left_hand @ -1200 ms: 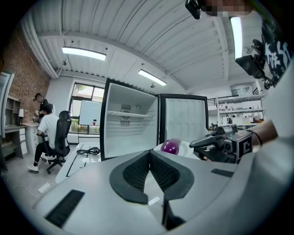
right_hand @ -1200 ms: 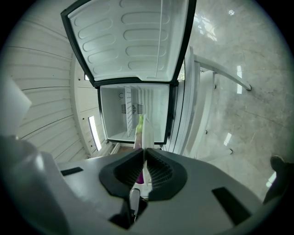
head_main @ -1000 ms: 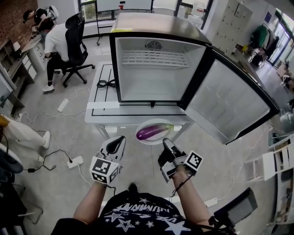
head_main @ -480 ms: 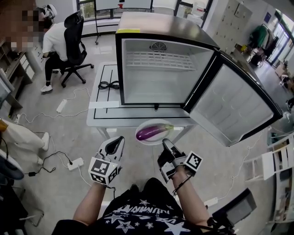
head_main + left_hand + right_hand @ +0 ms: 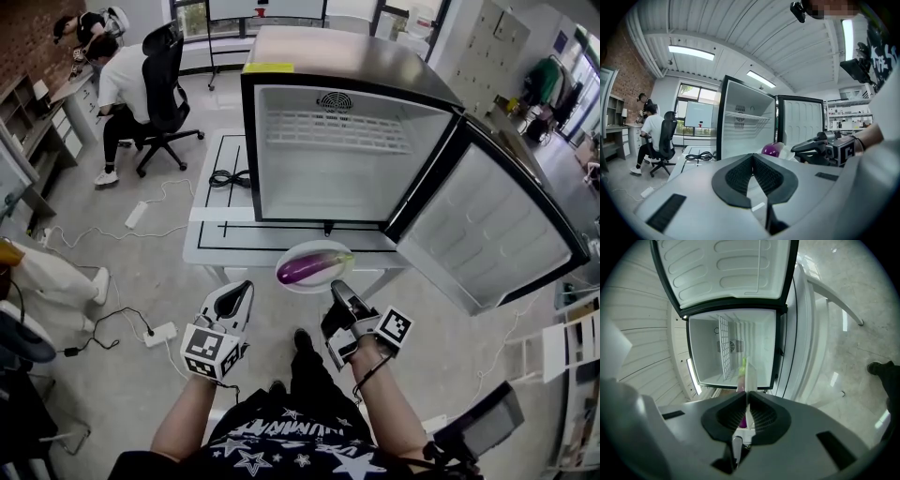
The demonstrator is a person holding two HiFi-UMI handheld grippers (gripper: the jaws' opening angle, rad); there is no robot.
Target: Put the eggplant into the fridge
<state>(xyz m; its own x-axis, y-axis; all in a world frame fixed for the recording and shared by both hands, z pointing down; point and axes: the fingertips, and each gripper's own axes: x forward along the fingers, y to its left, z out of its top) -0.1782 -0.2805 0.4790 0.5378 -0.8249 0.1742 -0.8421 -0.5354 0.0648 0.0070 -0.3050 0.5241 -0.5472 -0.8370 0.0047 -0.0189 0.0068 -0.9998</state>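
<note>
In the head view, the fridge (image 5: 347, 159) is standing open on the white table (image 5: 211, 239), its door (image 5: 487, 225) swinging out to your right. A wire shelf (image 5: 337, 131) is sitting high in its smooth white interior. A round white plate (image 5: 323, 284) is resting at the table's front edge, carrying the glossy purple eggplant (image 5: 311, 268). The eggplant's long axis is running left to right, with the green stem end pointing right and slightly toward the fridge. You are holding the left gripper (image 5: 244, 289) and right gripper (image 5: 336, 289) just short of the plate, one on each side.

In the left gripper view, the left gripper (image 5: 751, 157) is showing its ribbed black pads pressed together on nothing. The eggplant's (image 5: 771, 149) rounded purple end is peeking up beyond them.

In the right gripper view, the right gripper's (image 5: 746, 393) pads are likewise meeting, gripping nothing. They are lining up with the plate (image 5: 750, 376), seen edge-on, the eggplant (image 5: 741, 377) and the fridge (image 5: 759, 343) beyond.
</note>
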